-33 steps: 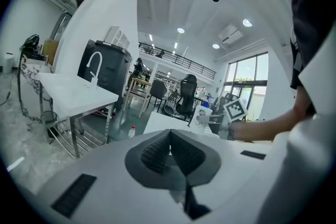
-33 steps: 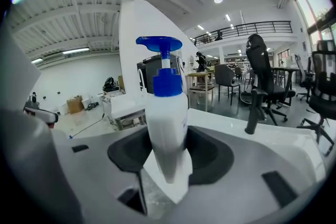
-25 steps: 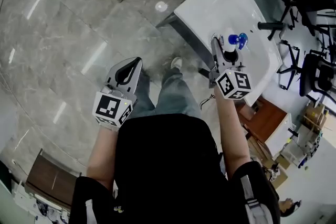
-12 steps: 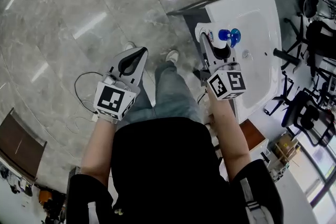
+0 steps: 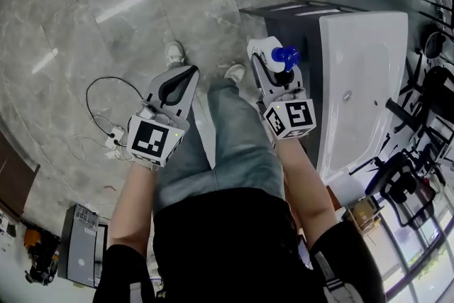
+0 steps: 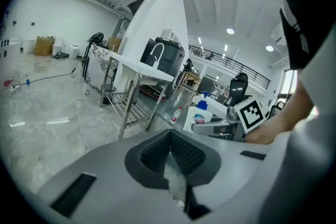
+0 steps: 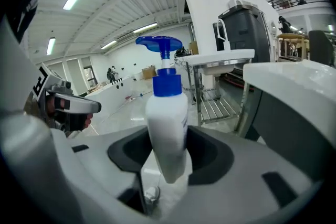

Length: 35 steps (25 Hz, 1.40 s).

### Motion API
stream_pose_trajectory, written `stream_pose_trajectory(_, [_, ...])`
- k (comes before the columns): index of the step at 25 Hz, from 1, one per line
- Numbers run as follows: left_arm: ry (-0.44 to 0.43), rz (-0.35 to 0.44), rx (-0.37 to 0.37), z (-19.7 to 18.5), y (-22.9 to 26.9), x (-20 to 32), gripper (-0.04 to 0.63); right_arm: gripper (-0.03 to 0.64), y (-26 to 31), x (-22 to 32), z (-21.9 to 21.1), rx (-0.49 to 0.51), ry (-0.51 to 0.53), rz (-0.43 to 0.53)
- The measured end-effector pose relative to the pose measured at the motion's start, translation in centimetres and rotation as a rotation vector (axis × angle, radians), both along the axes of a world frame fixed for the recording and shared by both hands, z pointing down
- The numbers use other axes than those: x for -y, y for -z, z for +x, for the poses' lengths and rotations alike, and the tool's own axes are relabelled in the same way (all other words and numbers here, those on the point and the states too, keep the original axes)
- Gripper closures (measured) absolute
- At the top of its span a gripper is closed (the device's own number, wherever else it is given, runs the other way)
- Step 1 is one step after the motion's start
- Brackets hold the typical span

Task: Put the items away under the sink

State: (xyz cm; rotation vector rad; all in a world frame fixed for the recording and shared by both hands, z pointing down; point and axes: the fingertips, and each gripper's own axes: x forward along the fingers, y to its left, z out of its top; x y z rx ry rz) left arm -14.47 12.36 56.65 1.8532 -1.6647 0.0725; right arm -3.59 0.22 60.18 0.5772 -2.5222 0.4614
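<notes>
**A:** Head view first: where's the bottle [image 5: 267, 52]?

**B:** In the right claw [image 5: 273, 67], just beside the sink's [image 5: 369, 81] near edge. The dark base [image 5: 284, 10] under it lies ahead, so the right arm is nearer.

**A:** Left gripper view?

**B:** Left claw [image 6: 170, 152] is closed on nothing, over bare floor [image 5: 106, 25], well apart from the sink.

**A:** Right gripper view?

**B:** The 2 jaws pinch the bottle's lower body, long axis upright, pump on top. The sink rim is close on the right. I'd judge the open room for lowering is to the left.
</notes>
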Motion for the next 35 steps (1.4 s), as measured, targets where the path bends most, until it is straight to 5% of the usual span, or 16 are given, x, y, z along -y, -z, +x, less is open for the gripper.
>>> stream_pose_trajectory(11, [-0.028,0.018,-0.013,1.3,-8.3,2.5,0.572,0.411,-11.7,1.8,1.3,-0.049,-0.007,0.043])
stream_pose_trajectory(35, [-0.067,-0.022,-0.015,5.3,-15.8,3.0,0.572,0.411,-23.1,11.2,13.0,-0.088,-0.355,0.196])
